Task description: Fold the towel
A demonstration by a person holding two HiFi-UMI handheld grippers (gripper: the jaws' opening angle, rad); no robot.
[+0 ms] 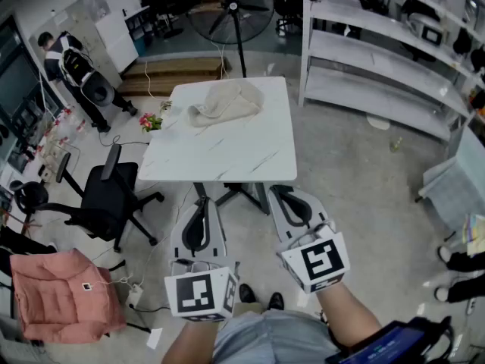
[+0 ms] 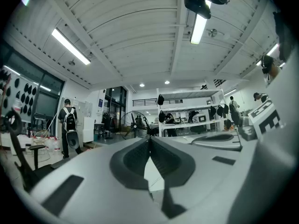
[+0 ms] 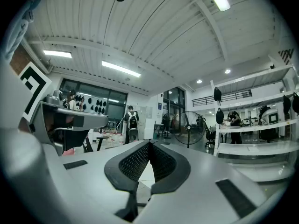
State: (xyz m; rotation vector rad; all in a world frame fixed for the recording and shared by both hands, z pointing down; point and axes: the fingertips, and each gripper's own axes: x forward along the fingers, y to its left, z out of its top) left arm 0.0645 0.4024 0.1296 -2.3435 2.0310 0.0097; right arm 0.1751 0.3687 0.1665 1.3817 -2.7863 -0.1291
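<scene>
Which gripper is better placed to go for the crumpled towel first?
Left, marginally: the left gripper lines up closer with the towel, far across the table; the right gripper sits further aside. Both are shut and empty.

White, faintly veined table (image 1: 227,154). One crumpled beige towel (image 1: 225,103) lies on it, near the far edge.

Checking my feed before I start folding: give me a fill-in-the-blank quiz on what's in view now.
The towel lies at the ___ end of the white table. The left tongs and right tongs are both ___, holding nothing. In the head view, the black office chair stands ___ of the table.
Missing words: far; shut; left.
</scene>
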